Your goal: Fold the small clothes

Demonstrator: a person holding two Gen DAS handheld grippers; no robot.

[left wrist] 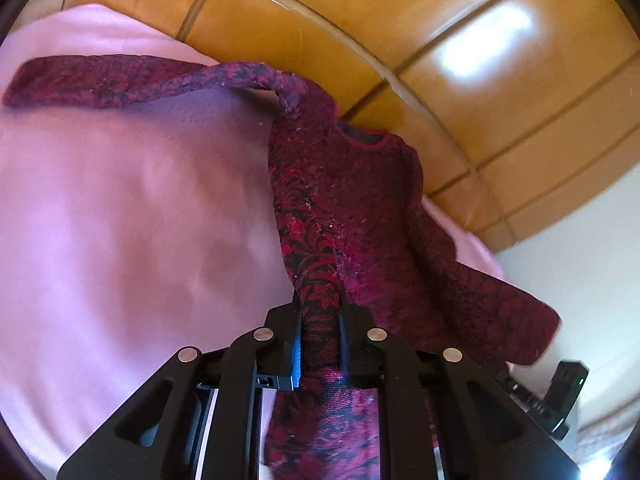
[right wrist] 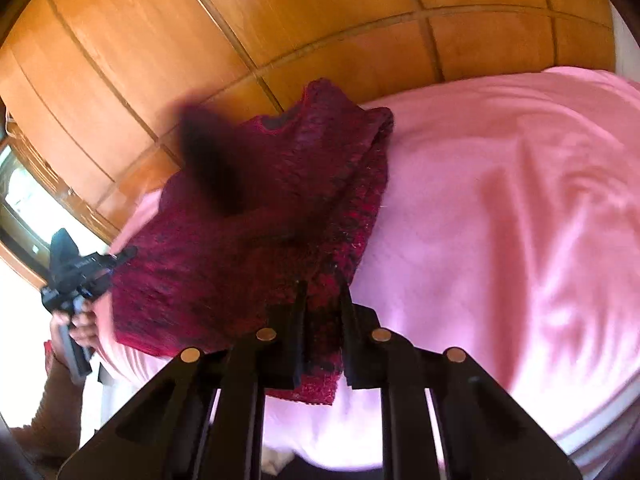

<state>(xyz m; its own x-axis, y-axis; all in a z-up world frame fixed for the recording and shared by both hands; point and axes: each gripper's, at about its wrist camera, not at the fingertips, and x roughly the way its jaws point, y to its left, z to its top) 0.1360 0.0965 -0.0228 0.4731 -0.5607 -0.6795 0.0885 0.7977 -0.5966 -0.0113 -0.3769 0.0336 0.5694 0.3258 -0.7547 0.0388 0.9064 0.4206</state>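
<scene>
A small dark red patterned sweater [left wrist: 360, 208] lies partly lifted over a pink bed sheet [left wrist: 120, 208]. My left gripper [left wrist: 320, 320] is shut on the sweater's bottom hem. One sleeve [left wrist: 120, 80] stretches out to the left on the sheet. In the right wrist view my right gripper [right wrist: 322, 320] is shut on the other hem corner of the sweater [right wrist: 260, 248]. The left gripper [right wrist: 76, 272] shows there at the left edge, held by a hand. The right gripper shows in the left wrist view [left wrist: 560, 396] at the lower right.
A wooden panelled wardrobe [left wrist: 460, 60] stands behind the bed. A window [right wrist: 24, 200] is at the far left of the right wrist view. The pink sheet [right wrist: 500, 220] spreads wide to the right of the sweater.
</scene>
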